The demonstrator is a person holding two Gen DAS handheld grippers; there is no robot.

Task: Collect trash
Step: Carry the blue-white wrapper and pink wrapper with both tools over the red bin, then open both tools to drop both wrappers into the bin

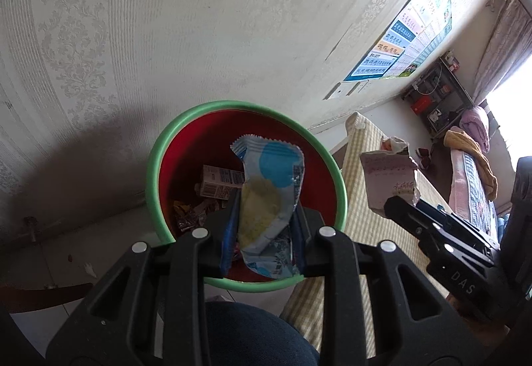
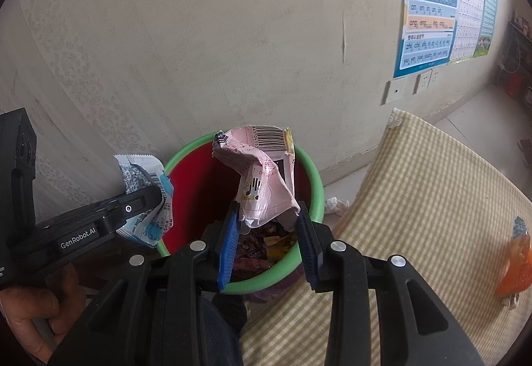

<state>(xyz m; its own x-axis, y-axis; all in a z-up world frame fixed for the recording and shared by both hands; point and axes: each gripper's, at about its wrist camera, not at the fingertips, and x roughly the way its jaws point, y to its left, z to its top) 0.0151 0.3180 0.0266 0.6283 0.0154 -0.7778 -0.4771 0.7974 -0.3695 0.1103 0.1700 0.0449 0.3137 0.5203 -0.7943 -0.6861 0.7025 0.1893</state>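
Hanging over the open red bin (image 1: pixel 186 146) with its green rim, your blue-and-white wrapper (image 1: pixel 266 196) sits pinched between the narrow pads of your left gripper (image 1: pixel 264 239). At three o'clock from it, your right gripper (image 2: pixel 269 233) clamps a crumpled pink wrapper (image 2: pixel 266 179) above the same bin, beside the checked mat (image 2: pixel 415 199) at four o'clock.
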